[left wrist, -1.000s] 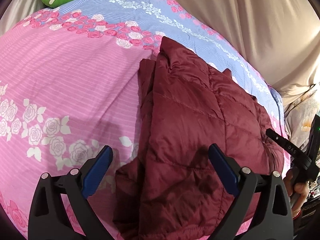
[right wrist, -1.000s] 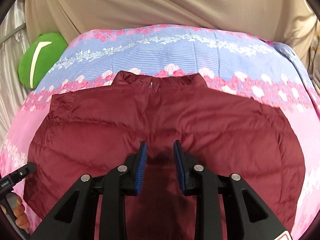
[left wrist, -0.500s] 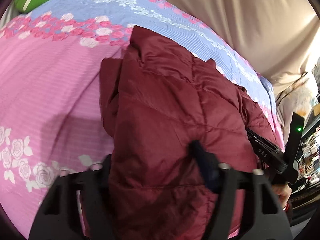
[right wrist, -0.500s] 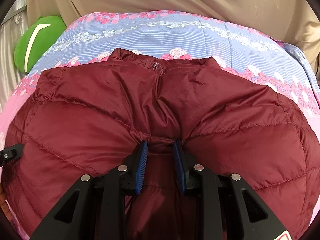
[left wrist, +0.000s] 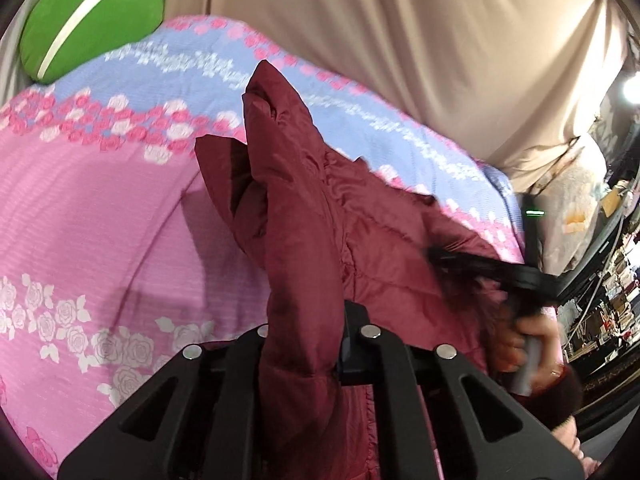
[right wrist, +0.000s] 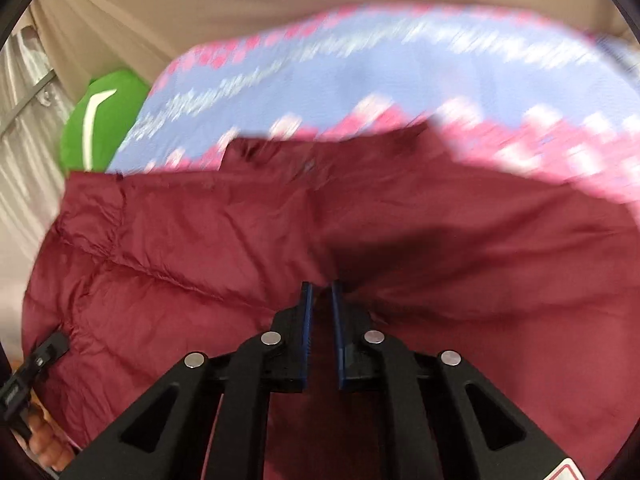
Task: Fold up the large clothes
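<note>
Garment under handling is a maroon quilted puffer jacket [left wrist: 304, 216], made of a slightly shiny fabric with stitched seams that divide it into padded panels. Jacket lies on a bed cover [left wrist: 100, 208] printed in pink and lavender bands with rows of pink and white roses; all positions below are given relative to the jacket. In the left wrist view, a thick fold of the jacket rises from the cover as a ridge, with its stand-up collar at the far end, toward the lavender band. The left gripper [left wrist: 304, 344] sits at the near end of that ridge; its jaws have just been closing and now pinch the fold, with fabric bulging above them and hiding the pads. In the right wrist view the jacket [right wrist: 200, 248] spreads wide across the frame, collar on the far side, with creases drawn in toward the near edge. The right gripper [right wrist: 320, 300] is at that near edge; its jaws have just been closing, and the blue pads [right wrist: 307, 312] stand almost together with a pinch of fabric between them. A green cushion [left wrist: 92, 16] with a white stripe lies beyond the collar on the left, off the jacket. Beige curtain fabric [left wrist: 400, 32] hangs behind the far side. The right wrist view is motion-blurred, so the cover pattern is indistinct.
</note>
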A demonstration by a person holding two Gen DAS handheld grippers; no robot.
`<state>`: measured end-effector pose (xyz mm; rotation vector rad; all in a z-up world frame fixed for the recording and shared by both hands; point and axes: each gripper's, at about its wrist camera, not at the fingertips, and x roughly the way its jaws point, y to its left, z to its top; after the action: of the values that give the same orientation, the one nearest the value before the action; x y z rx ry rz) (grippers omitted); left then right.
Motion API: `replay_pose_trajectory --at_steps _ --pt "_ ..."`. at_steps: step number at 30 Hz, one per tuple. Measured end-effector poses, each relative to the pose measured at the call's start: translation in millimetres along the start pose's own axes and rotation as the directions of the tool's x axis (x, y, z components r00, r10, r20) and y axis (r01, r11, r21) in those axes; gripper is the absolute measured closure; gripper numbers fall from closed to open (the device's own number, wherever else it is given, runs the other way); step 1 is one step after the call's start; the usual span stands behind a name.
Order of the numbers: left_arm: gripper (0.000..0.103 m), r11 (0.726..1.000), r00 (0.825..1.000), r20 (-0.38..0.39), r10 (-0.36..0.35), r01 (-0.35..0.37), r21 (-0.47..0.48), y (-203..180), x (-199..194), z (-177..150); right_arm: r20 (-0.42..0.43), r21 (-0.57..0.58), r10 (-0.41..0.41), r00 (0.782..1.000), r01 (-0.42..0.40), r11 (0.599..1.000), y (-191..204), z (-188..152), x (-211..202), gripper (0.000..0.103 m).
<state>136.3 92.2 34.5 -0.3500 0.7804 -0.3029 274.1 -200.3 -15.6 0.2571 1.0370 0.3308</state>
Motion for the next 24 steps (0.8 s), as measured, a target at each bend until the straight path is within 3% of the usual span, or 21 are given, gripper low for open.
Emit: replay_pose_trajectory --at_steps 5,10,12,14,18,21,24 --pt "0.095 0.997 0.997 0.064 -0.052 0.047 0.065 -29 -19 10 -0.022 -0.035 0.053 0.998 -0.054 0.998 21 9 31 0.100" --pt "0.095 0.991 0.994 0.072 -0.086 0.079 0.107 -58 -15 20 -0.003 -0.098 -0.002 1.000 0.002 0.995 36 7 31 0.100" --pt "0.095 0.990 0.993 0.073 -0.092 0.084 0.109 -62 -17 23 0.025 -0.097 -0.029 0.999 0.032 0.995 32 2 11 0.098" --pt "0.095 0.990 0.993 0.078 -0.092 0.083 0.113 -64 -20 24 0.076 -0.111 -0.016 0.997 0.025 0.993 24 -6 -20 0.098" --pt "0.095 0.990 0.994 0.075 -0.085 0.075 0.118 -62 -22 22 0.122 -0.111 -0.094 0.988 0.108 0.988 -10 -26 -70 0.098" --pt "0.095 0.990 0.993 0.076 -0.085 0.075 0.122 -65 -22 22 0.099 -0.090 -0.153 0.983 0.162 0.983 -41 -35 -73 0.098" --pt "0.095 0.987 0.991 0.082 -0.102 0.090 0.132 -76 -24 22 0.052 -0.056 -0.078 0.996 0.081 0.995 -55 -37 -53 0.099"
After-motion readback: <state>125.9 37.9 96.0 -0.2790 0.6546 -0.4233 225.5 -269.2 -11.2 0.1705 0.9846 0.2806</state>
